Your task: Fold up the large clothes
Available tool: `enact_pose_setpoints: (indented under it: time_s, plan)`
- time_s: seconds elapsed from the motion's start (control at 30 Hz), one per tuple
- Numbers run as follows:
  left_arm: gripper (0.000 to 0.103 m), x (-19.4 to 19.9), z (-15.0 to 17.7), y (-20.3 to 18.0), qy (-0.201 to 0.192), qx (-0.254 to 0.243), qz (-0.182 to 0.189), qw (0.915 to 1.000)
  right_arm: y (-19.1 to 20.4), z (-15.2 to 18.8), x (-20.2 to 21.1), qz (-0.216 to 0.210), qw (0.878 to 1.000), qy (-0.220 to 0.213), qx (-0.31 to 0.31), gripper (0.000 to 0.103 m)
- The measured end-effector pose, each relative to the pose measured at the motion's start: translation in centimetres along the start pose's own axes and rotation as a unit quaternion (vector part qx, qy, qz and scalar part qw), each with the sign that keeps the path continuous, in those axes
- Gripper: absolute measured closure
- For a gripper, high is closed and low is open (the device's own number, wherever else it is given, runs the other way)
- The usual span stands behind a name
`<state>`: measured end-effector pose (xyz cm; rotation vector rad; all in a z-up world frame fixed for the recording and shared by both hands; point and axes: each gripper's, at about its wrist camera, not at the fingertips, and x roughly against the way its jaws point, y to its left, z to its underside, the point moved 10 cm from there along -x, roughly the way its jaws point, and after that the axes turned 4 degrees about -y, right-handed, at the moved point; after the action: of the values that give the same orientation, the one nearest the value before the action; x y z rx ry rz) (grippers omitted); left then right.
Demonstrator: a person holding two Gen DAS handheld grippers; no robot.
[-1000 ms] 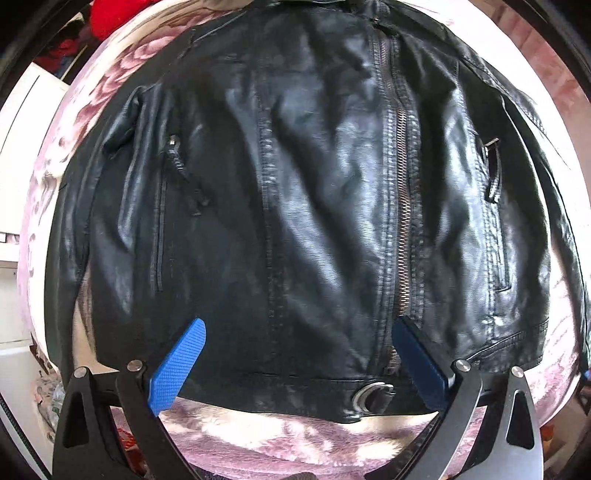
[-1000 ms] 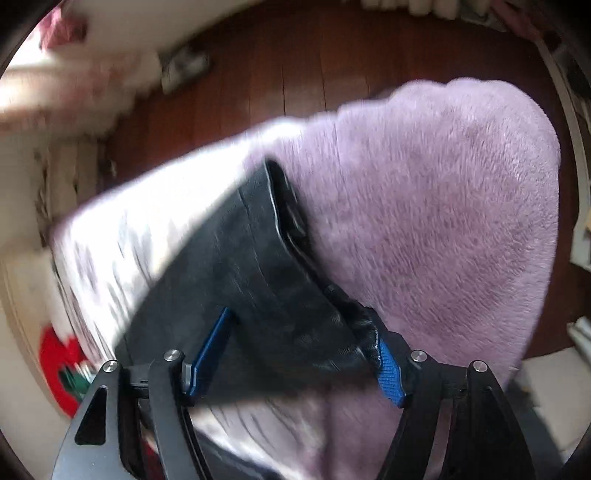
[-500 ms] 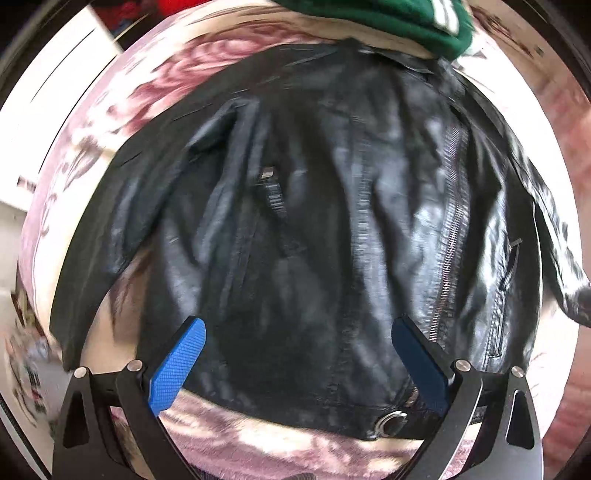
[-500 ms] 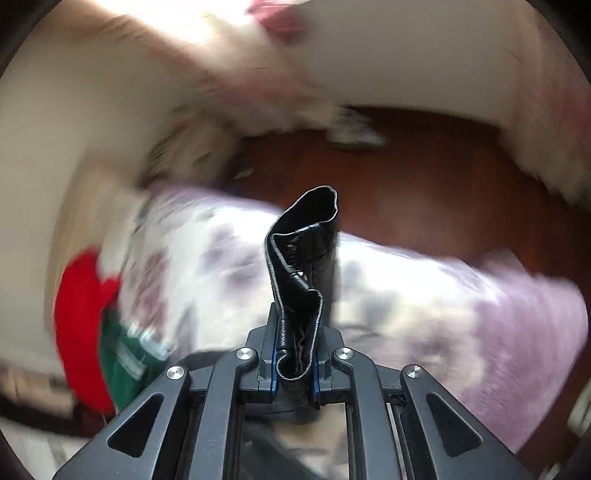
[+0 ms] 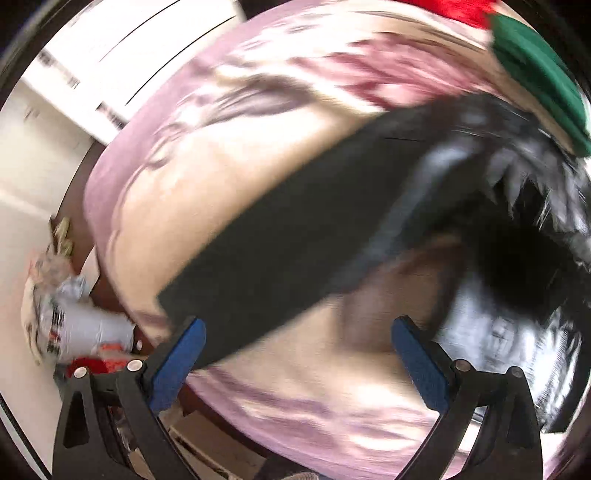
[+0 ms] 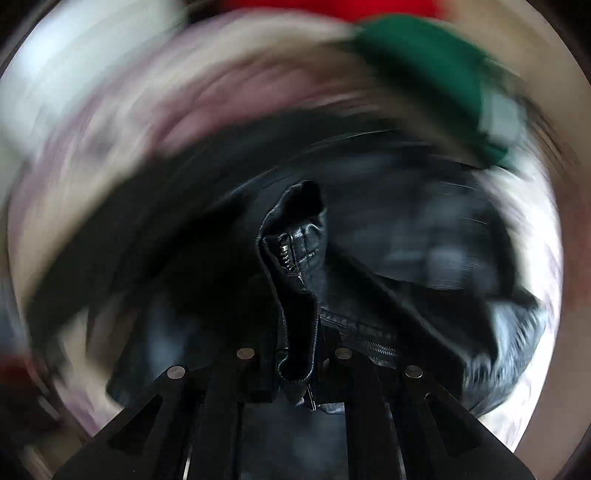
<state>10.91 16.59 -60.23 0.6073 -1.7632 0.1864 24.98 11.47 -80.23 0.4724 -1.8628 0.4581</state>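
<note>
Left wrist view: sleeve stretched over the blanket, right tool clamped on the cuff

Left wrist view shows a pink floral blanket filling most of the frame, blurred by motion. Across it lies the black leather jacket: one sleeve runs as a dark band from 8 o'clock up toward 2 o'clock, where the glossy, creased body bunches at the right edge. A green garment sits at 1 o'clock, touching the jacket's upper edge, with a red one just beyond it at 12 o'clock. The left tool is released, its blue pads spread wide; the sleeve end lies just beside the left pad at 8 o'clock, and whether they touch I cannot tell.

In the right wrist view the jacket fills the middle, heavily smeared. The right tool is clenched on a zippered cuff, which stands upright from between the closed fingers at 6 o'clock. The green garment shows at 1 o'clock.
</note>
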Motion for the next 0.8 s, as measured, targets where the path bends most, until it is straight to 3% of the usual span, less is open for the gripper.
enact_pose_setpoints:
  time_s: [0.1, 0.17, 0.27, 0.33, 0.37, 0.47, 0.5, 0.57, 0.67, 0.73, 0.8]
  plan:
    - [0.0, -1.5, 0.7, 4.0, 0.012, 0.031, -0.013, 0.9994, 8.8, 3.3, -1.5, 0.006, 0.992, 0.009, 0.126, 0.091]
    - [0.0, -2.7, 1.3, 5.6, 0.023, 0.043, -0.02, 0.9986, 12.0, 5.5, -1.4, -0.008, 0.99, 0.022, 0.141, 0.091]
    - [0.0, -4.1, 2.0, 7.5, 0.039, 0.06, -0.017, 0.9973, 12.9, 7.0, -1.0, -0.005, 0.988, 0.035, 0.149, 0.088]
    - [0.0, -4.4, 2.5, 8.6, 0.049, 0.078, -0.005, 0.9957, 12.1, 8.0, -0.5, -0.048, 0.991, 0.069, 0.108, 0.081]
    - [0.0, -4.6, 2.6, 9.4, 0.054, 0.088, 0.001, 0.9947, 11.7, 8.2, 0.4, -0.094, 0.989, 0.091, 0.069, 0.069]
    - [0.0, -4.6, 2.9, 12.0, 0.06, 0.12, 0.022, 0.9907, 8.6, 7.5, 3.9, -0.178, 0.978, 0.09, -0.063, 0.054]
    - [0.0, -4.6, 3.2, 12.8, 0.064, 0.135, 0.031, 0.9883, 7.5, 7.3, 4.5, -0.179, 0.976, 0.085, -0.091, 0.052]
    - [0.0, -4.8, 4.0, 14.5, 0.074, 0.178, 0.056, 0.9797, 3.5, 6.9, 5.4, -0.162, 0.97, 0.07, -0.167, 0.048]
    - [0.0, -6.1, 5.8, 15.5, 0.101, 0.243, 0.1, 0.9596, -1.0, 6.3, 4.0, -0.142, 0.956, 0.064, -0.25, 0.048]
    - [0.0, -7.8, 7.2, 15.4, 0.131, 0.287, 0.134, 0.9394, -1.3, 6.3, 1.5, -0.112, 0.956, 0.077, -0.261, 0.048]
    - [0.0, -9.4, 8.0, 14.9, 0.149, 0.333, 0.17, 0.9155, -0.3, 7.2, -1.9, -0.102, 0.954, 0.124, -0.255, 0.048]
